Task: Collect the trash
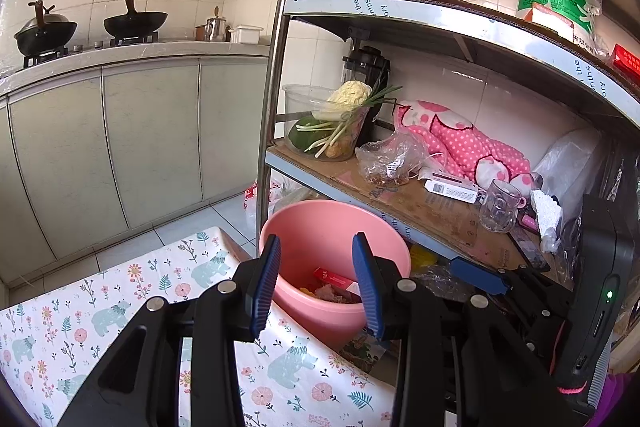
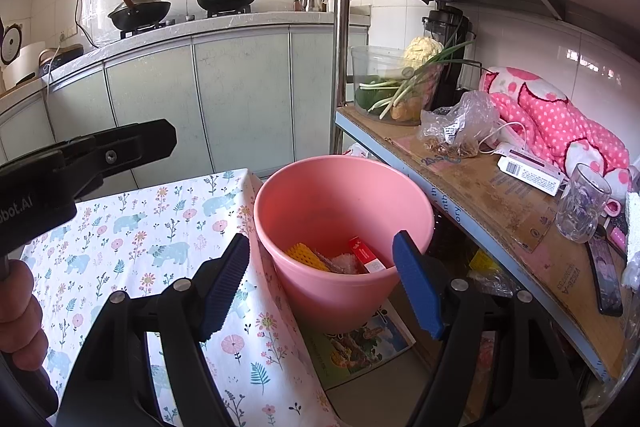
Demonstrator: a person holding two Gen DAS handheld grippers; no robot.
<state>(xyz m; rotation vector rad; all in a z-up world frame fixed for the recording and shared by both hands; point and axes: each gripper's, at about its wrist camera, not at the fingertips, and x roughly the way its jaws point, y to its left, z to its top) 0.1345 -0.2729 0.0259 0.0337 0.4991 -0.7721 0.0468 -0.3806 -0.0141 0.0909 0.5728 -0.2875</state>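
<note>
- Left gripper [image 1: 316, 283]: ribbed blue jaws part open, holding nothing, over the floral tabletop [image 1: 100, 315]
- Right gripper [image 2: 320, 285]: jaws spread wide, empty
- Pink plastic bucket [image 2: 340, 195] at 12 o'clock, round and smooth, beside the tabletop edge; inside lie a red carton [image 2: 366, 255], a yellow mesh piece [image 2: 306, 255] and crumpled wrapping
- Metal shelf [image 2: 480, 195] at 2 o'clock, lined with cardboard

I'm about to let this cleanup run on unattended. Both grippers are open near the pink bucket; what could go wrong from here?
1. The pink bucket stands on a picture booklet beside the table's edge, so a nudge from the right gripper might tip it and spill the red box.
2. The glass mug sits near the shelf edge, within a careless swing.
3. The tablecloth could snag on the left gripper.
</note>
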